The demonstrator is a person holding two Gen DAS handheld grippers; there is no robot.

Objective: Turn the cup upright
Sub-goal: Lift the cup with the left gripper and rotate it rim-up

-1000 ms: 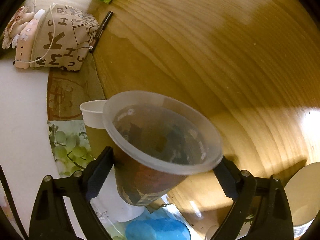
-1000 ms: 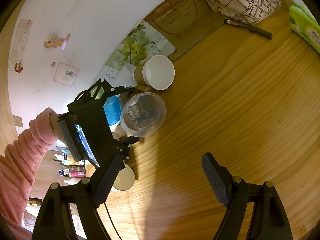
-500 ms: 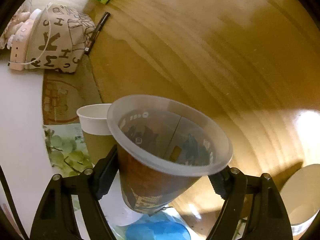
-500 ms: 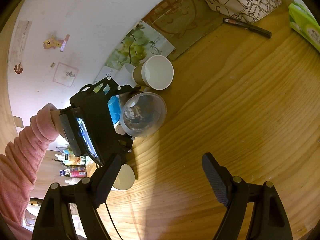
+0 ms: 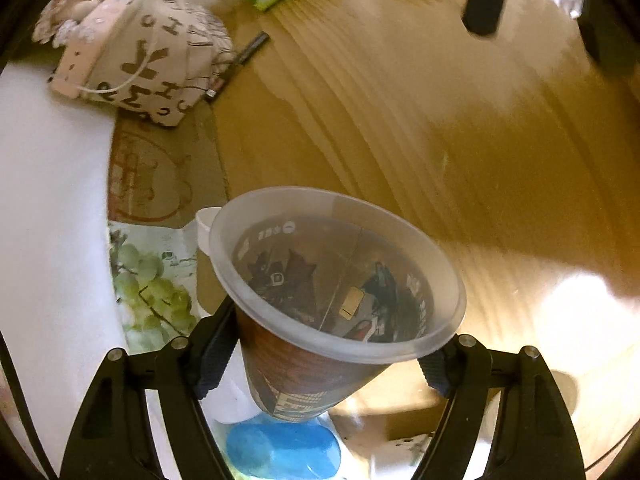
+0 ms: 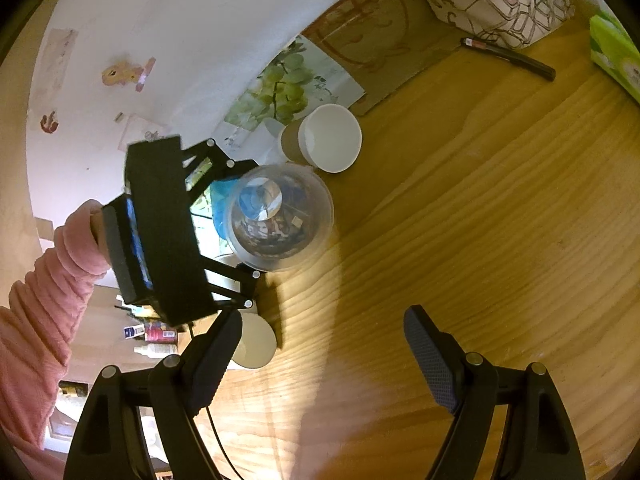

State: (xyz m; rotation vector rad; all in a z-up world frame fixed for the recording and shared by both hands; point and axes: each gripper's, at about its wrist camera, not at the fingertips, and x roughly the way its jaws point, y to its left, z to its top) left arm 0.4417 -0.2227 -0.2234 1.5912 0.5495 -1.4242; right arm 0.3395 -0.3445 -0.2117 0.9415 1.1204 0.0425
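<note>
Left wrist view: the left gripper [image 5: 328, 356] pinches the translucent printed cup [image 5: 336, 280] between its fingers, mouth up. Ahead stretches the wooden table [image 5: 440, 140]; a white wall [image 5: 48, 200] stands to its left.

Right wrist view: the right gripper [image 6: 320, 356] is spread with nothing between its fingers, over wood, the cup [image 6: 280, 220] ahead-left.

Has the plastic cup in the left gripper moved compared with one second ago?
Yes. The plastic cup has swung further over the table edge, its mouth now facing more upward; the paper cup beside it stayed.

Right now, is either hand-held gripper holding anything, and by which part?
The left hand-held gripper grips the clear plastic cup by its side walls, below the rim. The right hand-held gripper is open and holds nothing.
</note>
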